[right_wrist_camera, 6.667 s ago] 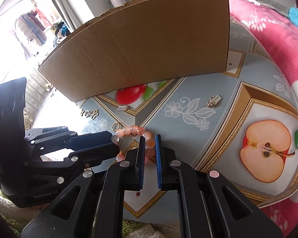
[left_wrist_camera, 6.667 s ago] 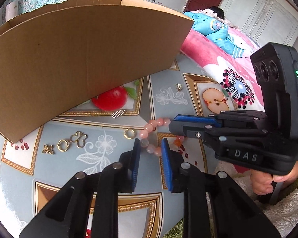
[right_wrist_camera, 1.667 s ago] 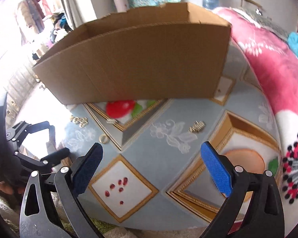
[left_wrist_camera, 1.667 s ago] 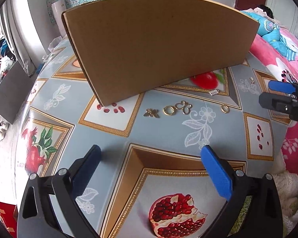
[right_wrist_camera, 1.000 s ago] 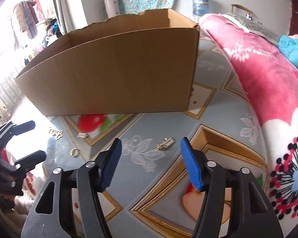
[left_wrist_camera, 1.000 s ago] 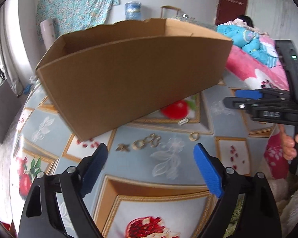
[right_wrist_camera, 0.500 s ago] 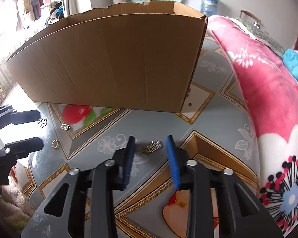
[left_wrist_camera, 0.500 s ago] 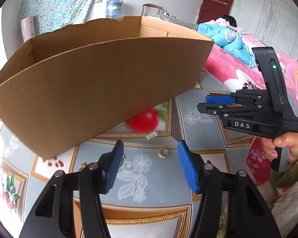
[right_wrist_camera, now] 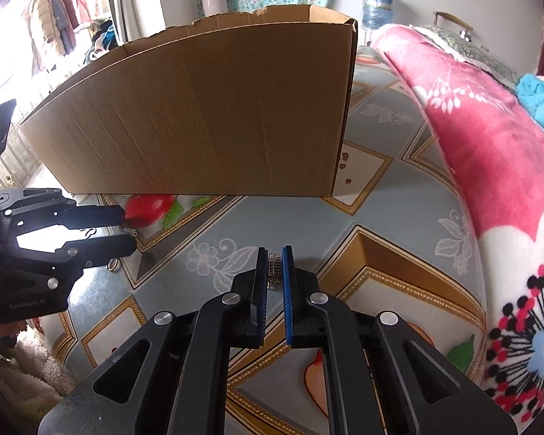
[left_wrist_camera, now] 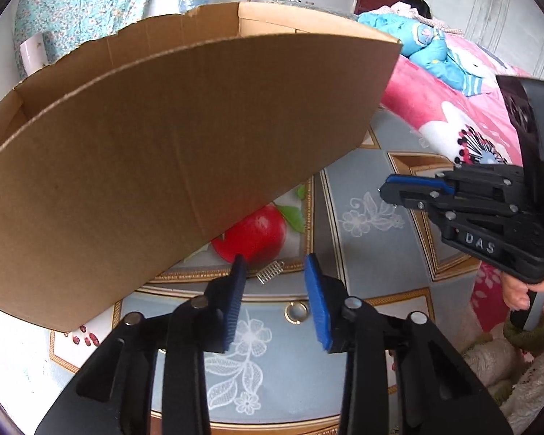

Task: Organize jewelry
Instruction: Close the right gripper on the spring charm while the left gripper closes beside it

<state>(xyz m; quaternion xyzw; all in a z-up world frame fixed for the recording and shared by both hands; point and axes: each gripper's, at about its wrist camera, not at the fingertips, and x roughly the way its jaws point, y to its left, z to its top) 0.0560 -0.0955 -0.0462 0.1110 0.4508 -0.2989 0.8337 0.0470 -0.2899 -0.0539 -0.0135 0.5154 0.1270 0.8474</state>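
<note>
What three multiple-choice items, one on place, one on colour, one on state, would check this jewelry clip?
1. Where does the gold ring lie?
A. inside the cardboard box
B. on the tablecloth between the left gripper's fingers
C. on the pink blanket

2. What colour are the gripper pads?
A. blue
B. red
C. white

3. What is the state of the right gripper?
A. wide open over bare cloth
B. narrowed around a small silver clip
C. out of view

Answers: 1 B, the ring sits on the cloth between the left gripper fingers, in front of the cardboard box. 2 A, the pads are blue. 3 B, the silver clip shows between its nearly closed fingers.
</note>
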